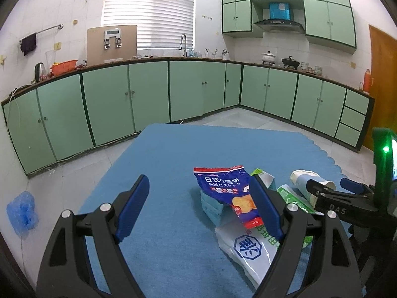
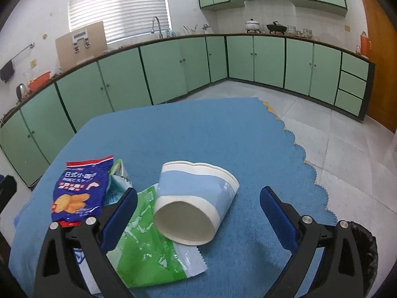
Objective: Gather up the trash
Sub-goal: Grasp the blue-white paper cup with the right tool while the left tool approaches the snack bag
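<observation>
Trash is lying bunched on the blue tablecloth: a crushed paper cup on its side, resting partly on a green-and-white wrapper, with a blue biscuit bag just beside. The right gripper is hovering wide open around the cup, and the left gripper is gaping wide too, holding nothing. Light and flimsy, the cup probably wants a gentle pinch across its flattened walls.

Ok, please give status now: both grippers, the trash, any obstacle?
Left gripper open, empty. Right gripper open, paper cup lying between its fingers, not gripped. Blue snack bag, green wrapper beside. No obstacle seen.
</observation>
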